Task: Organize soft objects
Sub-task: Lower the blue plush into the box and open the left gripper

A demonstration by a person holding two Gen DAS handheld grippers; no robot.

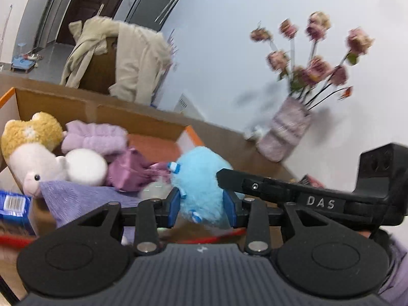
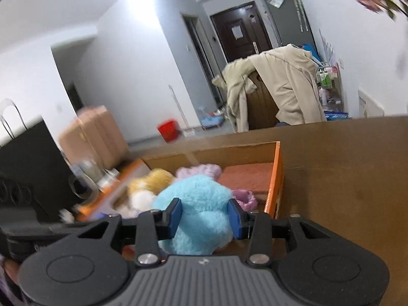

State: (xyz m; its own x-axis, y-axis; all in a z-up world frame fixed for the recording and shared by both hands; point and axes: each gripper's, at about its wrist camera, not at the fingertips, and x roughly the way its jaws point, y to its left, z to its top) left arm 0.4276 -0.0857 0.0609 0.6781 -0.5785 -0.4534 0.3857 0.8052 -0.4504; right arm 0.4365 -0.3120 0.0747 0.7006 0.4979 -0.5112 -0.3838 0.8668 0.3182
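Note:
A fluffy light blue plush toy (image 1: pixel 201 178) sits between the blue pads of my left gripper (image 1: pixel 202 207), which is shut on it. My right gripper (image 2: pixel 205 216) is also shut on the blue plush toy (image 2: pixel 196 204), and its black body shows in the left wrist view (image 1: pixel 306 199). We hold the plush above the near edge of an open cardboard box (image 1: pixel 142 125), which also shows in the right wrist view (image 2: pixel 276 168). In the box lie a yellow-and-white plush (image 1: pixel 33 150), a lilac fluffy item (image 1: pixel 94 135) and a pink cloth (image 1: pixel 130 168).
A vase of dried pink flowers (image 1: pixel 288 130) stands on the brown table (image 2: pixel 344 178) right of the box. A blue packet (image 1: pixel 14 207) lies at the near left. A chair draped with a beige coat (image 2: pixel 280 89) stands behind the table. A black bag (image 2: pixel 28 163) stands left.

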